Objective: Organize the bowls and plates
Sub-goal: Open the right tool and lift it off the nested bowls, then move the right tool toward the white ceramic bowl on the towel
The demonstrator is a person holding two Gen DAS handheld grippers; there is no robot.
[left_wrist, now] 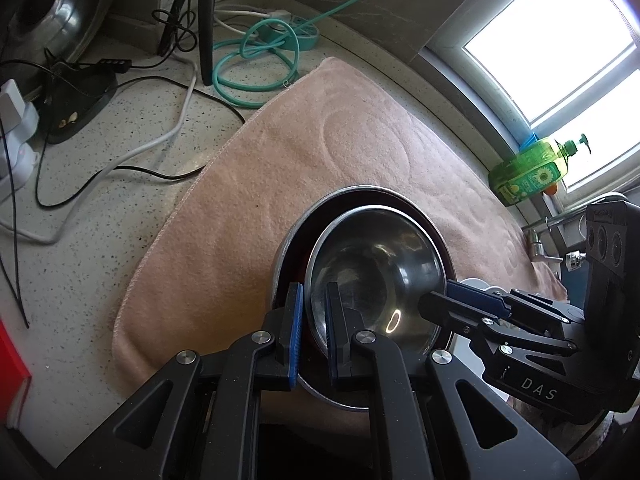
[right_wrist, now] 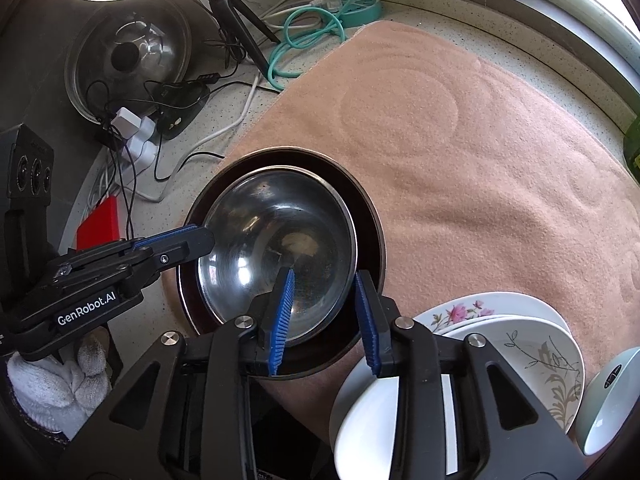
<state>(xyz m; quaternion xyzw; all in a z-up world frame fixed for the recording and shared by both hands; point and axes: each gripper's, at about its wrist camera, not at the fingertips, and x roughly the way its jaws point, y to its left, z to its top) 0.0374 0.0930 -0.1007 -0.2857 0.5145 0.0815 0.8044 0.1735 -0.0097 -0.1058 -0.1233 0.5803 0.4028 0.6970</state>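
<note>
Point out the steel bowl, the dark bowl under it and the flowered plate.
steel bowl [right_wrist: 276,240]: right wrist view, on its inner bottom.
dark bowl [right_wrist: 370,232]: right wrist view, on its right rim band.
flowered plate [right_wrist: 472,308]: right wrist view, on its pink-flower rim.

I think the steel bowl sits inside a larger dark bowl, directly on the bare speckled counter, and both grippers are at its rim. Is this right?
Not fully. The steel bowl does sit inside the larger dark bowl, with the left gripper and right gripper at its rim, but the pair rests on the pink towel, not on bare counter. The right wrist view shows this.
</note>
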